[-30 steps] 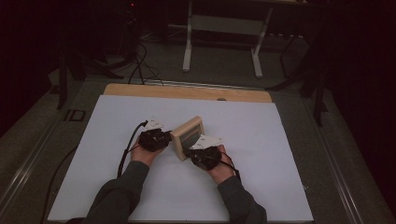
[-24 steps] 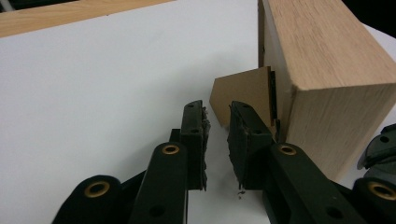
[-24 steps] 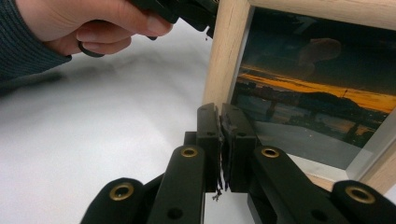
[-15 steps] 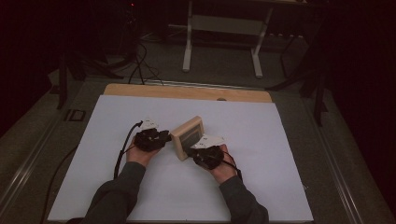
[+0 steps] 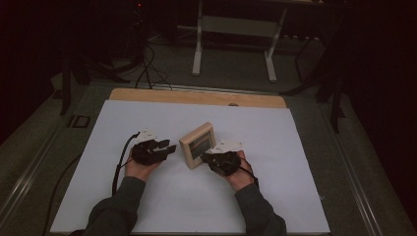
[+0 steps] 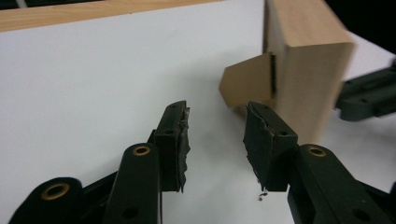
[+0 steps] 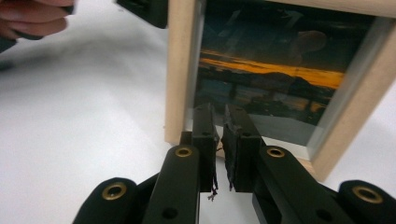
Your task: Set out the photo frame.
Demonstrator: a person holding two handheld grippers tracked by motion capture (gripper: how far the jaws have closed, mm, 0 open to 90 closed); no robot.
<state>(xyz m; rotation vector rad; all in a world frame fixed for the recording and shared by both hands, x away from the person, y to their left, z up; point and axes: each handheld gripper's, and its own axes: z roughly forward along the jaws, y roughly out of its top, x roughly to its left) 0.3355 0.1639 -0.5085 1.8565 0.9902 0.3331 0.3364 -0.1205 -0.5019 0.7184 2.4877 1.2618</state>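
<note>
Left hand (image 5: 140, 169) rests on the white table sheet (image 5: 147, 123), holding the left gripper (image 5: 164, 147) left of the wooden picture frame (image 5: 197, 145). In the high view its tips point toward the frame's back side and stop short of it. In the left gripper view the two black jaws stand apart with bare white sheet between them; nothing is held. The left gripper's pads (image 6: 181, 140) look worn and ragged at the edges. The frame's back (image 6: 303, 70) sits just beyond the right-hand jaw, with its light brown easel flap (image 6: 247, 86) folded out toward the jaws; the flap is near the jaw tip, but contact cannot be confirmed. The frame stands upright near the middle of the sheet, turned at an angle, picture side facing the right gripper (image 5: 209, 157). Right hand (image 5: 236, 172) holds that gripper at the frame's lower front corner. In the right gripper view the jaws are nearly together, a thin gap left between them, tips against the bottom of the glass over a sunset photo (image 7: 275, 79). Whether they pinch any part of the frame cannot be told. A wooden strip (image 5: 196, 97) borders the sheet's far edge.
</note>
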